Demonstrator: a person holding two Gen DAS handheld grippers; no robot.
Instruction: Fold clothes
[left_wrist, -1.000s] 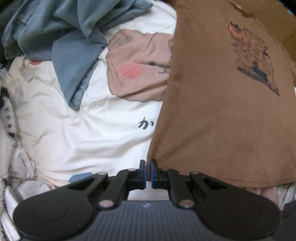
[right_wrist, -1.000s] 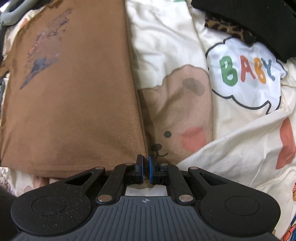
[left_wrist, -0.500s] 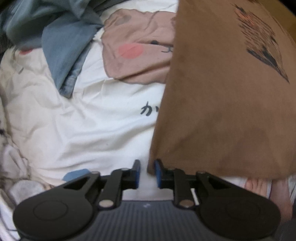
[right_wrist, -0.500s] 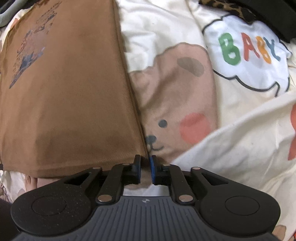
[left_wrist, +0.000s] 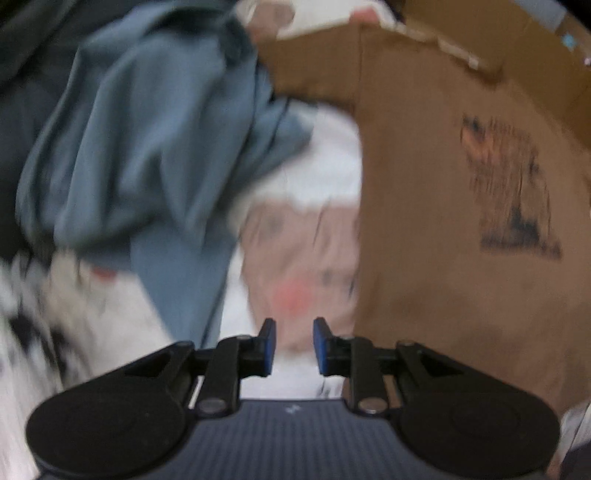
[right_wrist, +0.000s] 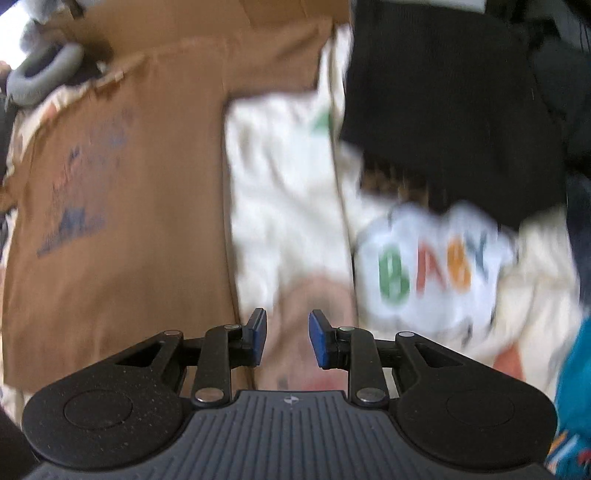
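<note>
Brown shirt (left_wrist: 443, 258) lay flat on the bed; both tools, left (left_wrist: 291, 345) and right (right_wrist: 284, 338), had just been opening, empty. Next fold wanted even corner grips.

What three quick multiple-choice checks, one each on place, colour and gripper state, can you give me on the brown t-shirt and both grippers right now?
1. In the left wrist view, where does the brown t-shirt lie relative to the left gripper?
A. To its right
B. To its left
C. Between its jaws

2. What colour is the crumpled garment at the upper left of the left wrist view?
A. Red
B. Grey-blue
C. Yellow

3. How do the jaws of the right gripper stand?
A. Clamped on the t-shirt
B. Shut with nothing in them
C. Apart with nothing between them

Answers: 1 A, the shirt fills the right side of the view, clear of the jaws. 2 B, its folds are plainly grey-blue. 3 C, the blue pads show a gap with only the bedsheet behind; both grippers' jaws have just been opening.
</note>
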